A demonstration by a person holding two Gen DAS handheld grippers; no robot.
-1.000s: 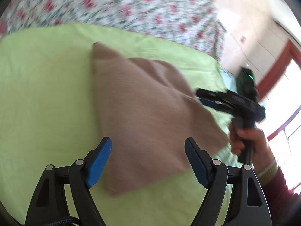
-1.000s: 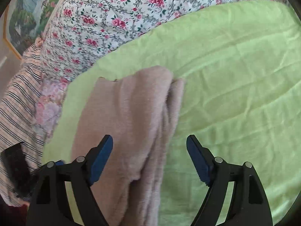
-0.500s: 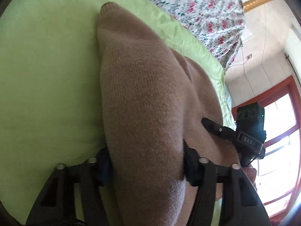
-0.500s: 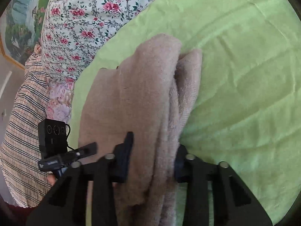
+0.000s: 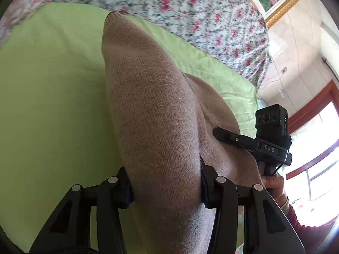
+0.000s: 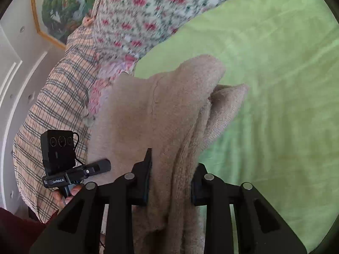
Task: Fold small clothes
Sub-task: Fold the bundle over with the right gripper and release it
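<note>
both claws grip the tan knit garment (image 5: pixel 152 110): our left claw (image 5: pixel 166 187) and right claw (image 6: pixel 170 183) each pinch a near edge, above the green sheet (image 5: pixel 53 95). we judge a fold underway; next, carry both edges forward evenly.

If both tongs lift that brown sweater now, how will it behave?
Probably floppy: the sweater bunches between the left tongs and drapes in folds at the right tongs. Its fuzzy knit likely grips the pads. Probably light.
</note>
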